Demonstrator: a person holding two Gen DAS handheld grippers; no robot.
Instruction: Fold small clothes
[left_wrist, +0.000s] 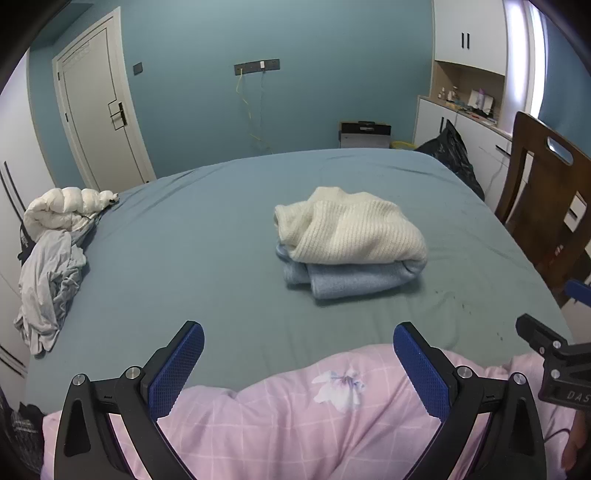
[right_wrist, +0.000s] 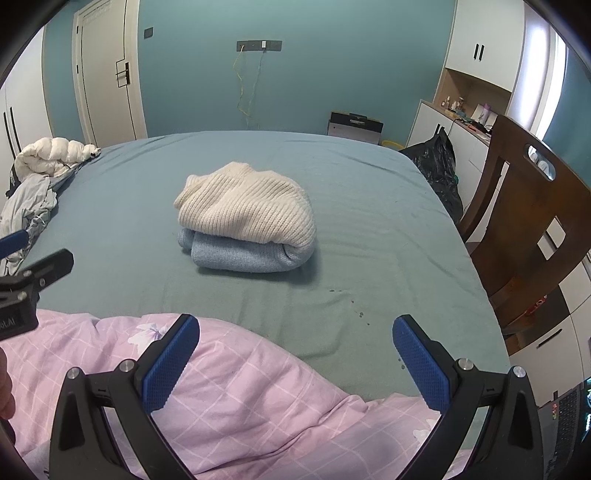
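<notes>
A cream knit sweater lies folded on top of a folded light blue garment in the middle of the bed; both also show in the right wrist view, the sweater over the blue one. My left gripper is open and empty, held over the pink quilt well short of the stack. My right gripper is open and empty, likewise near the quilt. Unfolded grey clothes lie heaped at the bed's left edge, also seen in the right wrist view.
The bed has a teal sheet. A white puffy jacket lies at the far left corner. A wooden chair and a black bag stand to the right of the bed. White cabinets line the right wall.
</notes>
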